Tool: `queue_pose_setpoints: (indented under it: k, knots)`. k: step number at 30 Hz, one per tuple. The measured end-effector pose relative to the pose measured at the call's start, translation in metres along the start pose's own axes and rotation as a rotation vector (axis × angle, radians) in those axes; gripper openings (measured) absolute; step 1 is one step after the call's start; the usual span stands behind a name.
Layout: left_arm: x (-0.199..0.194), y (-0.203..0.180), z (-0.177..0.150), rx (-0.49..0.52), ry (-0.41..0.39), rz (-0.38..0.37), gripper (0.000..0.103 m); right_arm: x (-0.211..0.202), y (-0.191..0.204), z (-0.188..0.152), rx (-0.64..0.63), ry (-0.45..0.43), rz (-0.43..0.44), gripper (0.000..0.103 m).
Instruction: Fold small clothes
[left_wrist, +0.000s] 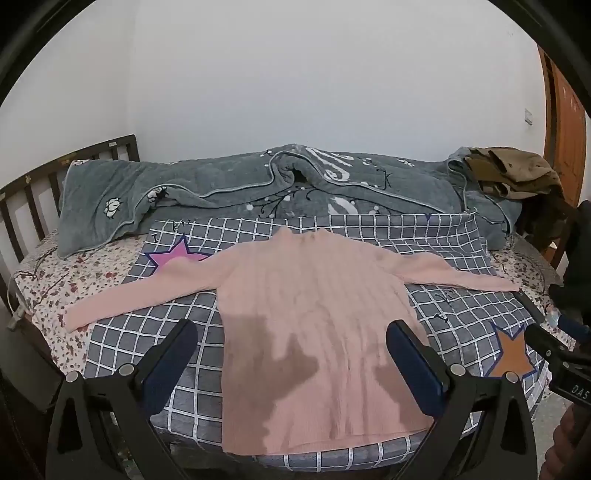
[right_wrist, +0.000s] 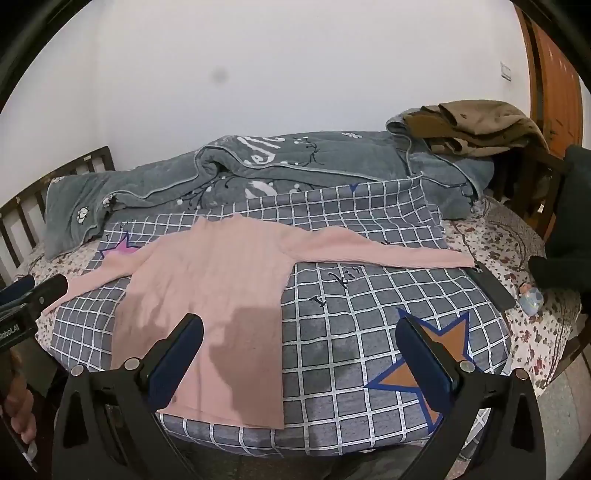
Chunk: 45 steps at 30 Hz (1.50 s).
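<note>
A small pink ribbed sweater (left_wrist: 314, 302) (right_wrist: 207, 280) lies flat on a grey checked cloth (left_wrist: 454, 317) (right_wrist: 354, 332) on the bed, both sleeves spread out sideways, hem toward me. My left gripper (left_wrist: 291, 336) hovers open above the sweater's lower body, nothing between its fingers. My right gripper (right_wrist: 299, 332) hovers open above the sweater's right hem edge and the bare cloth, holding nothing. The right gripper's tip (left_wrist: 546, 343) shows at the right edge of the left wrist view, and the left gripper's tip (right_wrist: 40, 295) at the left edge of the right wrist view.
A rumpled grey quilt (left_wrist: 229, 184) (right_wrist: 258, 162) lies along the wall behind the cloth. Brown clothes (left_wrist: 513, 170) (right_wrist: 472, 125) are piled at the far right. A dark flat object (right_wrist: 493, 291) and a small bottle (right_wrist: 532, 299) lie on the floral sheet (right_wrist: 517, 240). A wooden headboard (left_wrist: 33, 192) stands left.
</note>
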<state>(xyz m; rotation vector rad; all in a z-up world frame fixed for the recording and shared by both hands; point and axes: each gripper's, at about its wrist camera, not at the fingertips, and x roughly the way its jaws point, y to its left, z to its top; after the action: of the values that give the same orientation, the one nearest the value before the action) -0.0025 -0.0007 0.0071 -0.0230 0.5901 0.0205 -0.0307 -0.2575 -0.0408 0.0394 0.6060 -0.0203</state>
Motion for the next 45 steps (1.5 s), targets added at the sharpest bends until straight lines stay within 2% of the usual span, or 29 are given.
queue_pose_setpoints:
  k: [45]
  knots:
    - [-0.0051, -0.0005, -0.0040, 0.009, -0.005, -0.005, 0.103, -0.0028, 0.0024, -0.0020, 0.008, -0.004, 0.023, 0.102]
